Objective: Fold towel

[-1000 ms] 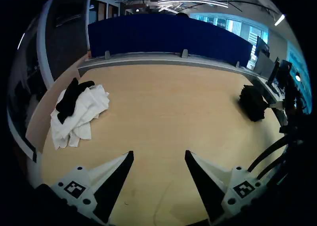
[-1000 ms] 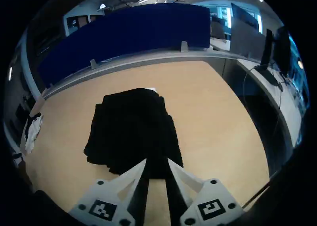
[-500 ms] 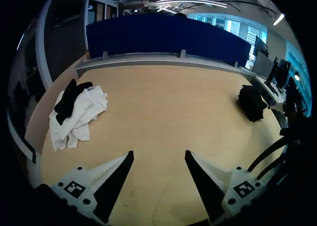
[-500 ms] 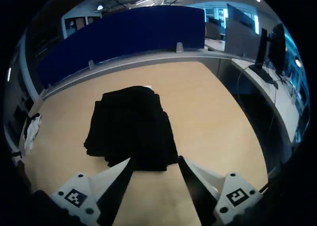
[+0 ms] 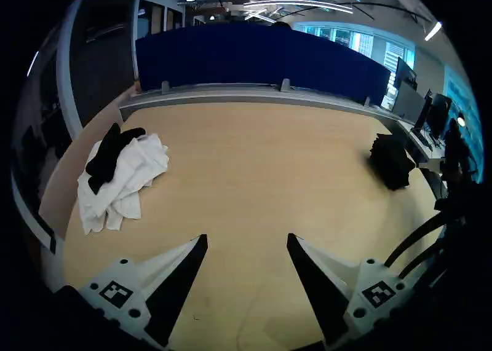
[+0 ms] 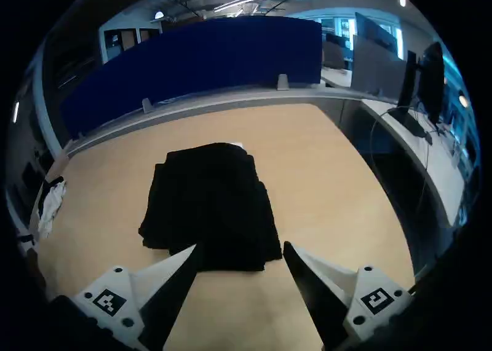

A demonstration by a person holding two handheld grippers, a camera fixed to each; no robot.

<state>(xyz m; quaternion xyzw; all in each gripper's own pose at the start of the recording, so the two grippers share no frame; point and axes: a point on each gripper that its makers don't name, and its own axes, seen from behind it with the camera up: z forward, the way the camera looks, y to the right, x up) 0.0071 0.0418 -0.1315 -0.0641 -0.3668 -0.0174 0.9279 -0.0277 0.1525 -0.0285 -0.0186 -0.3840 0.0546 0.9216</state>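
A stack of folded black towels (image 6: 210, 206) lies on the wooden table (image 6: 320, 185) straight ahead in the right gripper view. My right gripper (image 6: 241, 256) stands open at the stack's near edge, nothing between its fingers. In the left gripper view the same stack (image 5: 390, 161) sits far to the right. A heap of unfolded white towels (image 5: 123, 180) with a black one (image 5: 111, 149) on top lies at the left. My left gripper (image 5: 247, 246) hangs open over bare table, well short of the heap.
A blue partition (image 5: 258, 56) on a grey rail runs along the table's far edge. Monitors and desks (image 6: 424, 86) stand to the right beyond the table. In the right gripper view the white heap (image 6: 50, 205) lies at the table's far left edge.
My right gripper was shut on the near edge of the black stack; it has let go, opened wide and drawn back slightly. The left gripper has barely moved.
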